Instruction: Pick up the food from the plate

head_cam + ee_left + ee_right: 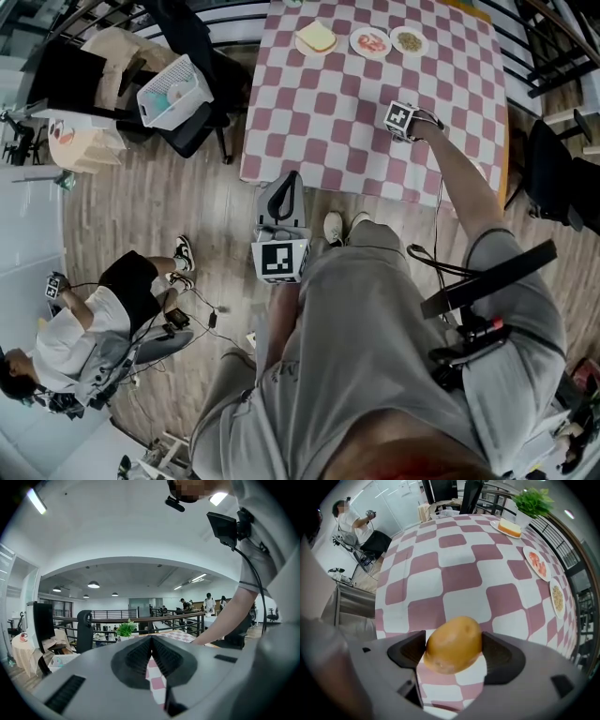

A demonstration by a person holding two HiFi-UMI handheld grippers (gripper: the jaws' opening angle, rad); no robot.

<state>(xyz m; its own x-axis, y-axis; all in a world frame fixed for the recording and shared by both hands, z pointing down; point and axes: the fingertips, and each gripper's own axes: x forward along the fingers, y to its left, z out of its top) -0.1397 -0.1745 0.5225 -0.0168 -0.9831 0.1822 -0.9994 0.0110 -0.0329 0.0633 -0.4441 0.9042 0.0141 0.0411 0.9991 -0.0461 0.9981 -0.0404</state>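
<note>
Golden-brown and rounded, the food [452,639] is clamped between the jaws of the right hand-held gripper [453,656]. It is raised above the pink-and-white checked desk [319,122] and well apart from every plate. By my reading the pick-up itself is done, since the piece is off its plate and held. Three plates line the far edge, carrying a yellow slab [316,37], red pieces [370,42] and grainy food [409,40]; whether those count as remaining work I cannot tell. The left hand-held gripper [151,656] hangs by the person's leg, off the desk, jaws together on nothing.
</note>
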